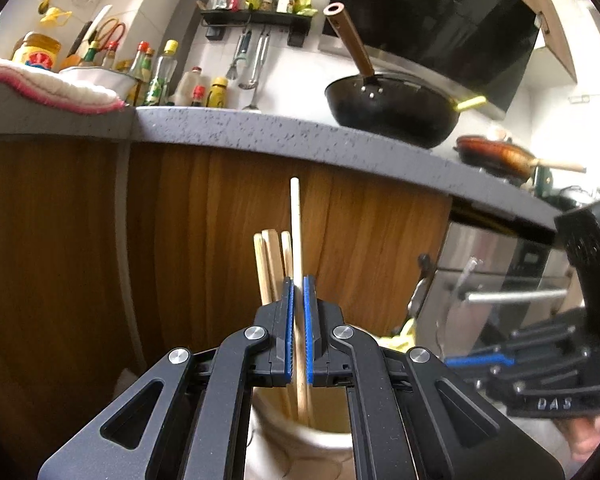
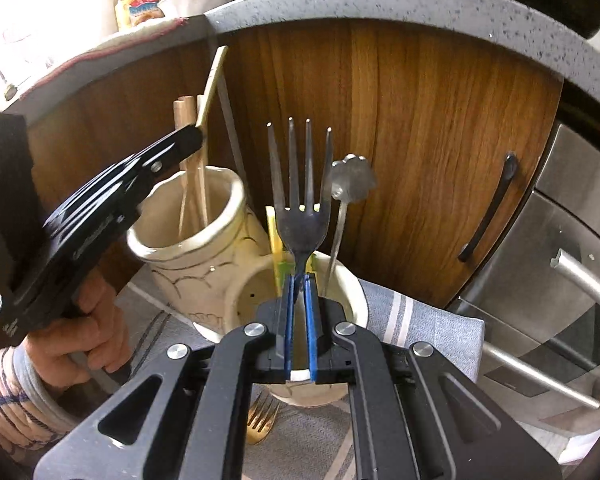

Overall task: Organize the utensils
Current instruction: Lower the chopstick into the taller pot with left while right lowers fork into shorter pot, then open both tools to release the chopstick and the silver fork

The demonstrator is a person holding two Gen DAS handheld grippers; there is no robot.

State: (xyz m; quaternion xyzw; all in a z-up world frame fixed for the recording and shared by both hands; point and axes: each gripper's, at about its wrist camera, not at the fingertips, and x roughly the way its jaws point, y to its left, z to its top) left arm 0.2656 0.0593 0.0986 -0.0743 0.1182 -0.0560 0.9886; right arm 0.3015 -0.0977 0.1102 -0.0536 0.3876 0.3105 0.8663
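Looking near first, much is cut off: the left tongs (image 1: pixel 299 292) hide the lower run of the pale chopstick (image 1: pixel 296 236) they clench, and only the rim of the cream holder (image 1: pixel 320 440) shows beneath them in the left wrist view. The right tongs (image 2: pixel 299 286) are likewise clenched, grasping the dark fork (image 2: pixel 300 200) by its handle, tines up, so the handle's end is out of sight behind the blue pads. A gold fork (image 2: pixel 262 416) lies on the striped cloth (image 2: pixel 420 320) in front of the cream holder, mostly covered by the right tongs' frame.

Inside the cream holder's taller compartment stand wooden chopsticks (image 2: pixel 188 152); the clenched chopstick reaches down into that same compartment. In its lower, nearer compartment, just behind the dark fork, stand a yellow-green utensil (image 2: pixel 276 248) and a spoon (image 2: pixel 352 180) whose bowl is blurred. A person's hand (image 2: pixel 84 336) grips the left tool's handle, to the left of the cream holder, a sleeve at the wrist.

Behind the cream holder rise a wooden cabinet door (image 2: pixel 420 140) with a dark handle (image 2: pixel 488 208) and the speckled table (image 1: pixel 260 128) edge above it. On the table sit a black wok (image 1: pixel 392 108), bottles (image 1: pixel 160 76) and a pink-edged towel (image 1: pixel 60 88).
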